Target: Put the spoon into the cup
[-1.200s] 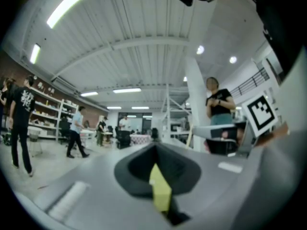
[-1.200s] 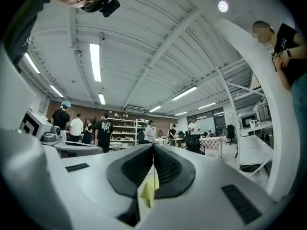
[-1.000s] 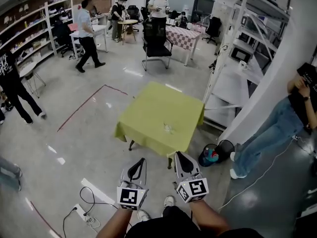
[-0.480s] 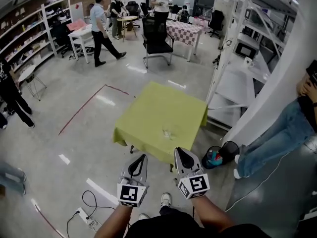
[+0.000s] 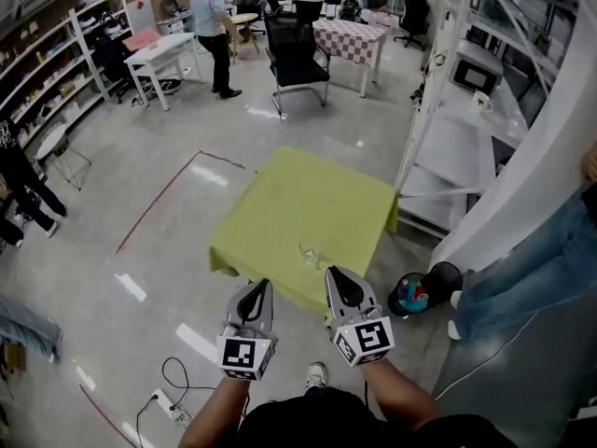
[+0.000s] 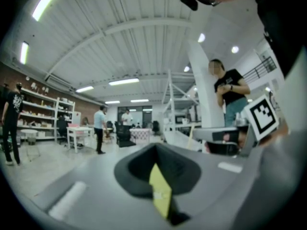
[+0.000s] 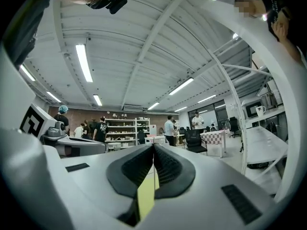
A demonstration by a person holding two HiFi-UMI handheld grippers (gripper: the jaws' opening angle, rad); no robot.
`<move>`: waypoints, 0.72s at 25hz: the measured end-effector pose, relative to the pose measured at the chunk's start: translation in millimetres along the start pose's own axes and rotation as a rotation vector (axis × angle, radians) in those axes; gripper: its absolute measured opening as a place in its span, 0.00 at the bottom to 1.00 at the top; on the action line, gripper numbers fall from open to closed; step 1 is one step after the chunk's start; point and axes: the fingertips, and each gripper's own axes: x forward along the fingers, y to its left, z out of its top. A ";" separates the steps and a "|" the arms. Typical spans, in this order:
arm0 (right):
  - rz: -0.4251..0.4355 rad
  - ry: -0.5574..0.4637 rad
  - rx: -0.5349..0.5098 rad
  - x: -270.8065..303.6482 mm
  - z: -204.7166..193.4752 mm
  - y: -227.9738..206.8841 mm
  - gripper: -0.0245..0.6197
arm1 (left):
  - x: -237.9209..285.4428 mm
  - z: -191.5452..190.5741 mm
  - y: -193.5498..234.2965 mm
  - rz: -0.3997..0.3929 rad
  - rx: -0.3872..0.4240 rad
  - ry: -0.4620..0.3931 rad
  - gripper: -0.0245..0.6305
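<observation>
Cup [image 5: 312, 250]; left tool [image 5: 258, 287], right tool [image 5: 336, 275] closed

bright ceiling strips [image 7: 88, 61] | floor [image 5: 131, 287] glare | fisheye edges | foreground blurred

Grey left gripper [image 5: 265, 286] and right gripper [image 5: 331, 274] bear black-and-white marker cubes [image 5: 247, 357].

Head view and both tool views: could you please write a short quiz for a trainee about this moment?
1. True or false: the left tool holds a spoon.
2. The clear cup stands on: A the floor; B the yellow-green table; C a shelf.
3. Fill in: the jaws of the right tool are ____.
Key: 1 false, it is shut and empty; 2 B; 3 shut.
</observation>
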 end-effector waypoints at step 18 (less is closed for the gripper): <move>0.023 -0.009 0.021 38.1 -3.3 -47.3 0.05 | 68.9 -8.1 4.8 -0.006 -0.022 0.027 0.05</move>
